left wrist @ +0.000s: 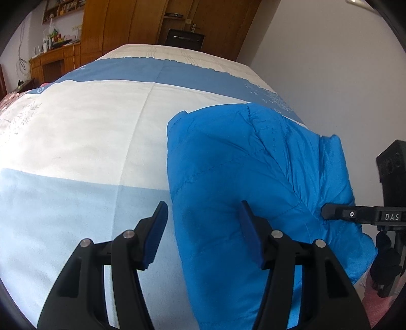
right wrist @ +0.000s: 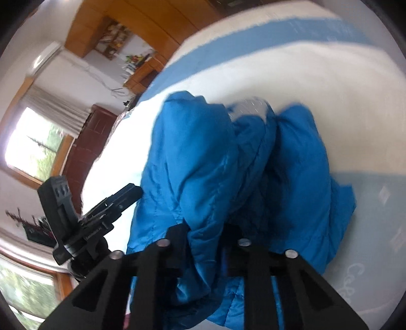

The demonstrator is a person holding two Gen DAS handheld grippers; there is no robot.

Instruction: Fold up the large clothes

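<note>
A bright blue quilted puffer jacket (left wrist: 243,172) lies bunched on the bed. My left gripper (left wrist: 203,228) is open over the jacket's left edge, its jaws spread with nothing between them. My right gripper (right wrist: 205,243) is shut on a fold of the jacket (right wrist: 215,162) and holds it raised, so the fabric drapes down to the bed. In the left wrist view the right gripper (left wrist: 330,212) reaches in from the right into the jacket. In the right wrist view the left gripper (right wrist: 127,195) shows at the left, beside the jacket.
The bed carries a white and blue cover (left wrist: 88,132). A white wall (left wrist: 330,63) runs along its right side. Wooden wardrobes (left wrist: 132,22) and a desk (left wrist: 53,61) stand beyond the bed's far end. A window (right wrist: 33,144) is at the left.
</note>
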